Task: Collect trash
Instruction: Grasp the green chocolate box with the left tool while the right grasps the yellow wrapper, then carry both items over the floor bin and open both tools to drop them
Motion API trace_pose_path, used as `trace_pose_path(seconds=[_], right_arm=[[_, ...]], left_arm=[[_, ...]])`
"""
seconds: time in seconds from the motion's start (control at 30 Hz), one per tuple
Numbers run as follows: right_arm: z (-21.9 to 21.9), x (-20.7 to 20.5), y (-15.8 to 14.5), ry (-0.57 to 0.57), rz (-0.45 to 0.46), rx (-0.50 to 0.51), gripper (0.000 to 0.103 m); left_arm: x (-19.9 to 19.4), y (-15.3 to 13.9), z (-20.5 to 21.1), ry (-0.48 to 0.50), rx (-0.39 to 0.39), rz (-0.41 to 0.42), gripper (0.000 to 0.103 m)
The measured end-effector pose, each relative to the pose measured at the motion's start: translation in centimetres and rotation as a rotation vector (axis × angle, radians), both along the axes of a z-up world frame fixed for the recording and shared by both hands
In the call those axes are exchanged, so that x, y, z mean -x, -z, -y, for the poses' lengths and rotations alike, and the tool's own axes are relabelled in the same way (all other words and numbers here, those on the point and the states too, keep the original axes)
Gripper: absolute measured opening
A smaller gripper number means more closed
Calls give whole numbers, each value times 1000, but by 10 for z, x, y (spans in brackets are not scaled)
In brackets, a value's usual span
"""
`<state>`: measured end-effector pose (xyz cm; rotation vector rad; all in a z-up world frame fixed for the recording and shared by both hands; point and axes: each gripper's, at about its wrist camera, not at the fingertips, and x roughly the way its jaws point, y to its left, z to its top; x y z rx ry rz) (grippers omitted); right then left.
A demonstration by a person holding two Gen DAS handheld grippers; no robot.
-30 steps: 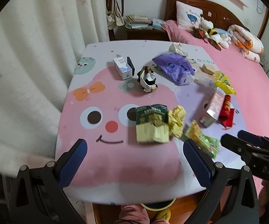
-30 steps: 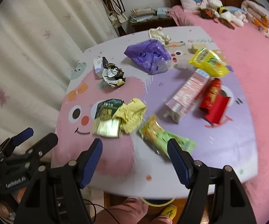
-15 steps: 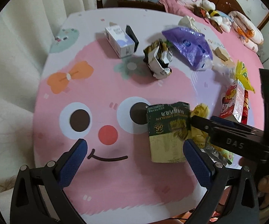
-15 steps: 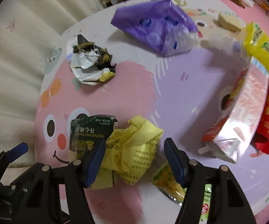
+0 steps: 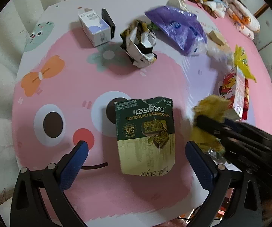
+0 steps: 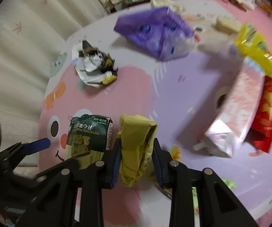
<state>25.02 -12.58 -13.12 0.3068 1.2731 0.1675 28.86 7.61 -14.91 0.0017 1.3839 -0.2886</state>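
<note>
The right tongs (image 6: 136, 158) have just been closing and are now clamped on the crumpled yellow wrapper (image 6: 137, 143), its paper pinched between the pads, presumably so it can be lifted off the surface (image 5: 75, 87). Just left of that wrapper, the green chocolate packet (image 5: 146, 136) is straddled by the left tongs (image 5: 136, 158), which are held wide open and pointed steeply down, nothing gripped, apparently ready to take it. Beyond the packet a crushed black-and-white wrapper (image 5: 138, 43) and a purple bag (image 5: 179, 28) are left lying; to the yellow wrapper's right a pink carton (image 6: 236, 111) is seen.
</note>
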Motion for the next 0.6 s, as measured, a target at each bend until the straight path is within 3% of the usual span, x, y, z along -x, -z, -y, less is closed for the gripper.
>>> trace_pose_path(seconds=[0.13, 0.23, 0.33, 0.37, 0.6], right_arm=[[16, 17, -18, 34, 29, -8, 30], [24, 29, -22, 64, 33, -16, 30], [26, 38, -18, 82, 22, -11, 30], [25, 42, -16, 85, 15, -15, 30], [36, 79, -14, 68, -9, -28, 30]], left_arm=[[-5, 16, 13, -8, -85, -23, 101], [-8, 27, 22, -17, -103, -43, 95], [-9, 33, 32, -25, -115, -56, 84], [-10, 36, 35, -21, -117, -57, 74], [10, 23, 42, -34, -109, 15, 61]])
